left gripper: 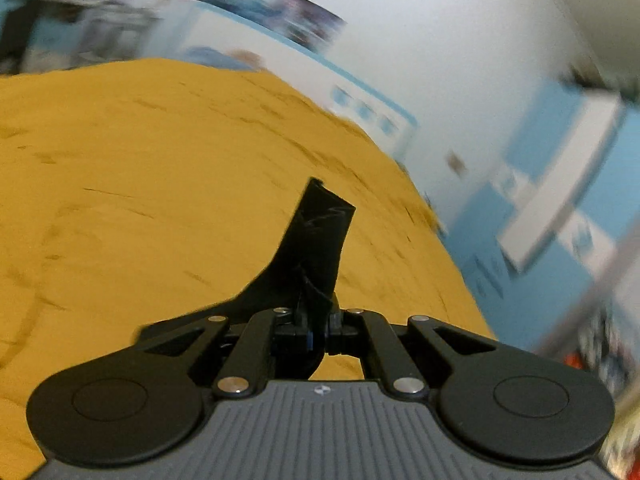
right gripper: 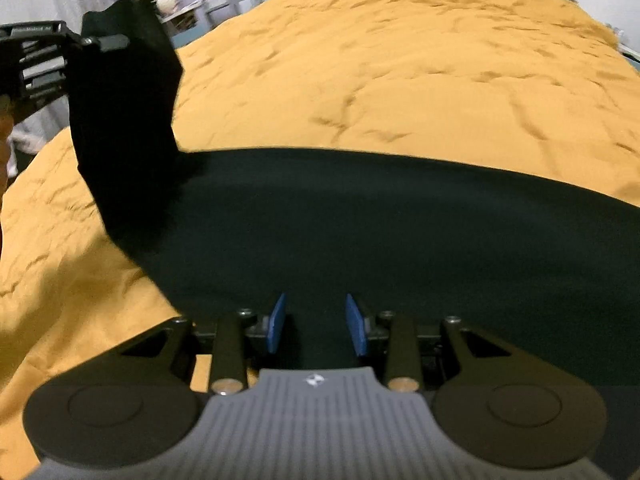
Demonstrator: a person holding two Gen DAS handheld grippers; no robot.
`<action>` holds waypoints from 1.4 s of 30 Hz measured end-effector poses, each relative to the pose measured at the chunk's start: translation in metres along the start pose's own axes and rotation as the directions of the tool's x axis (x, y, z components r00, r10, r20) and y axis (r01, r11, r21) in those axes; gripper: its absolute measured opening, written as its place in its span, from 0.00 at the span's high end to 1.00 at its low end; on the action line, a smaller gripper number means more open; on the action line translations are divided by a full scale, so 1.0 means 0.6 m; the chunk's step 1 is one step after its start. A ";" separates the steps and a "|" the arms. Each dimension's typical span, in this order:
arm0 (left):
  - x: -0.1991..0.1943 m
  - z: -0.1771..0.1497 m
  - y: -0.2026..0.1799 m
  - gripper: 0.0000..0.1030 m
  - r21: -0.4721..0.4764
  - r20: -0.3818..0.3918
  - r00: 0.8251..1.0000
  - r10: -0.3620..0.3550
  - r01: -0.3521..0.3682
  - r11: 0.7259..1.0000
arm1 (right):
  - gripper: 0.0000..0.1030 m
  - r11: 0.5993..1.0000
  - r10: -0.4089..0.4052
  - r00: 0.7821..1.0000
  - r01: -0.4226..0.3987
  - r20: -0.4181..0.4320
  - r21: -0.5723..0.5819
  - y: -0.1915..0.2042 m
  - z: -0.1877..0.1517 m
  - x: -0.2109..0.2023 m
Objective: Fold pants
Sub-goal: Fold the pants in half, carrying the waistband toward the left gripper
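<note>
Black pants lie on a mustard-yellow bedspread (plain, creased); blue pads.

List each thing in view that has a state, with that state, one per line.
Pants: black, mostly flat on the cover, one end lifted off it.
Left gripper: shut on the pants' raised end, held above the cover.
Right gripper: jaws apart over the flat part of the pants, blue pads pressing on nothing.
Cover: mustard yellow, spread out, creased.
</note>
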State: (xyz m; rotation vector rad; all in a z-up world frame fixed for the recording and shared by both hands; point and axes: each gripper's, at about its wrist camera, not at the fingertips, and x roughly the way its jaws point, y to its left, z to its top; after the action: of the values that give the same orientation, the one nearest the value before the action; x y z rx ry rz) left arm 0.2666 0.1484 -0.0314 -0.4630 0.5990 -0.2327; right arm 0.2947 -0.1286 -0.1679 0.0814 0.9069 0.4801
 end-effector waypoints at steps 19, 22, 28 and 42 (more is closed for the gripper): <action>0.045 -0.194 -0.131 0.21 0.222 -0.355 0.935 -0.019 0.104 0.969 | 0.70 0.989 -0.031 0.998 0.024 0.050 0.146 -0.074 -0.008 -0.051; -0.024 -0.161 -0.066 0.20 0.152 -0.250 0.968 0.025 0.013 0.988 | 0.70 0.989 -0.003 0.999 -0.005 0.052 0.148 -0.057 0.009 -0.038; -0.099 -0.128 0.097 0.19 -0.076 -0.144 0.963 0.229 -0.242 0.967 | 0.70 0.990 0.058 0.997 -0.062 0.041 0.123 -0.009 0.043 -0.001; -0.072 -0.144 0.146 0.19 -0.114 -0.199 0.957 0.210 -0.235 0.965 | 1.00 0.975 0.132 0.991 -0.135 0.030 0.177 0.033 0.080 0.023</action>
State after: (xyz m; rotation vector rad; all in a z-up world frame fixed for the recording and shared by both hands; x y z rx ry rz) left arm 0.1878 0.2096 -0.1157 -0.5042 0.8479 -0.0185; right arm 0.3317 -0.0989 -0.1428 0.3115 0.9286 0.5210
